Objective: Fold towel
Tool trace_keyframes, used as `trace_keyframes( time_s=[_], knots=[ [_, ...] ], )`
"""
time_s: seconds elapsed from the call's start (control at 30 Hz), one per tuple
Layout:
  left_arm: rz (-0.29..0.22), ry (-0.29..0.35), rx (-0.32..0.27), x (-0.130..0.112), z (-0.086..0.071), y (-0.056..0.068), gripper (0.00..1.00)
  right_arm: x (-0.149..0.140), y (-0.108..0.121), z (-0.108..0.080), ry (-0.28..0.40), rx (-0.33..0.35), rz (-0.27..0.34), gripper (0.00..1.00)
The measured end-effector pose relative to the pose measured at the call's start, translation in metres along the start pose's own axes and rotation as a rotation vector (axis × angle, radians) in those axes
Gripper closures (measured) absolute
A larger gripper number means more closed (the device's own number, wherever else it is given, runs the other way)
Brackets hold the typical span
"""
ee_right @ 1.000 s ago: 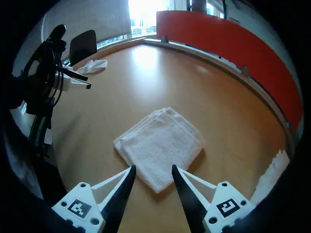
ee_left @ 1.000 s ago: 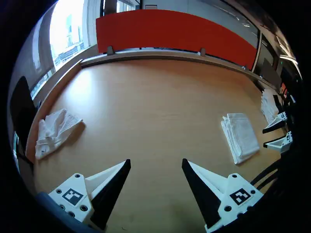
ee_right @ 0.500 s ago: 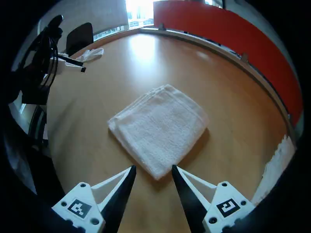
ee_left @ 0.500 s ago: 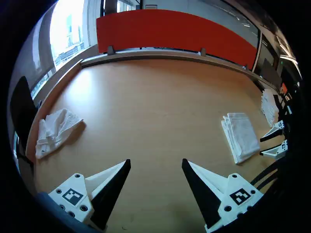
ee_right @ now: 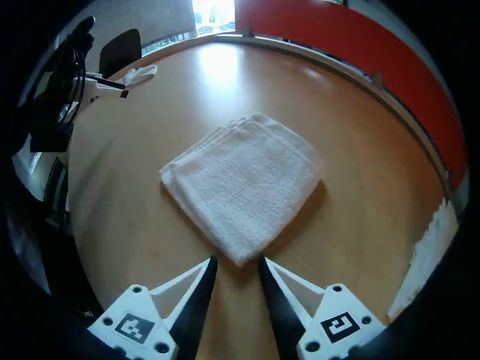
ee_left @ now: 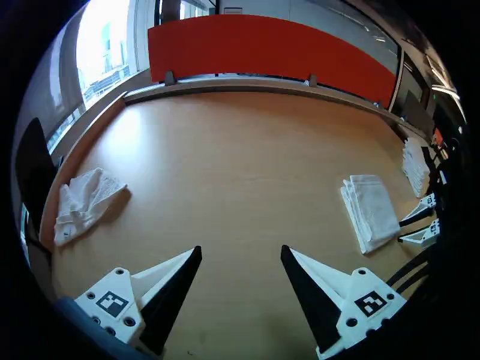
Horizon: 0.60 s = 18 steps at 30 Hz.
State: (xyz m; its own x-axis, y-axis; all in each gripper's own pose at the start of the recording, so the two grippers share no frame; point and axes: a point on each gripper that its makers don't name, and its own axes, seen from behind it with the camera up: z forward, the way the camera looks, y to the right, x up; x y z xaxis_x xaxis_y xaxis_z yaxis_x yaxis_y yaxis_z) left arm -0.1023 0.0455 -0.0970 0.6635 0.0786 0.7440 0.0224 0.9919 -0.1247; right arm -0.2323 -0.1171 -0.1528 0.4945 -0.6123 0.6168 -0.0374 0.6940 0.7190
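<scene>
A folded white towel point(ee_right: 243, 180) lies on the wooden table point(ee_right: 360, 180), one corner pointing at my right gripper point(ee_right: 236, 264). That gripper is open with a narrow gap, and the towel's near corner sits just at its fingertips without being pinched. In the left gripper view the same towel point(ee_left: 372, 210) lies at the right, with the right gripper point(ee_left: 420, 225) beside it. My left gripper point(ee_left: 240, 258) is wide open above bare table, holding nothing; it also appears far left in the right gripper view point(ee_right: 108, 87).
A crumpled white towel point(ee_left: 87, 204) lies near the table's left edge. A stack of folded towels point(ee_left: 414, 165) sits at the far right edge. A red partition point(ee_left: 270, 48) runs along the back, and a dark chair point(ee_right: 120, 51) stands beyond the table.
The right gripper has drawn back along the towel to its near corner and its fingers have narrowed. The left gripper has stayed still and open.
</scene>
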Motion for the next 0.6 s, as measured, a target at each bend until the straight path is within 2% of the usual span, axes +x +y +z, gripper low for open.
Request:
trace_keyframes(
  time_s=[0.2, 0.47, 0.6],
  knots=[
    [0.0, -0.001, -0.002, 0.0001, 0.0008, 0.0008, 0.02, -0.0016, 0.0011, 0.0034, -0.005, -0.003, 0.001, 0.62],
    [0.0, 0.001, -0.003, 0.0018, 0.0009, 0.0002, 0.02, -0.0023, 0.0067, 0.0013, -0.002, -0.019, 0.013, 0.9],
    [0.002, 0.001, -0.003, 0.0019, 0.0008, 0.0003, 0.02, -0.002, 0.0065, 0.0003, 0.002, -0.02, 0.018, 0.95]
  ],
)
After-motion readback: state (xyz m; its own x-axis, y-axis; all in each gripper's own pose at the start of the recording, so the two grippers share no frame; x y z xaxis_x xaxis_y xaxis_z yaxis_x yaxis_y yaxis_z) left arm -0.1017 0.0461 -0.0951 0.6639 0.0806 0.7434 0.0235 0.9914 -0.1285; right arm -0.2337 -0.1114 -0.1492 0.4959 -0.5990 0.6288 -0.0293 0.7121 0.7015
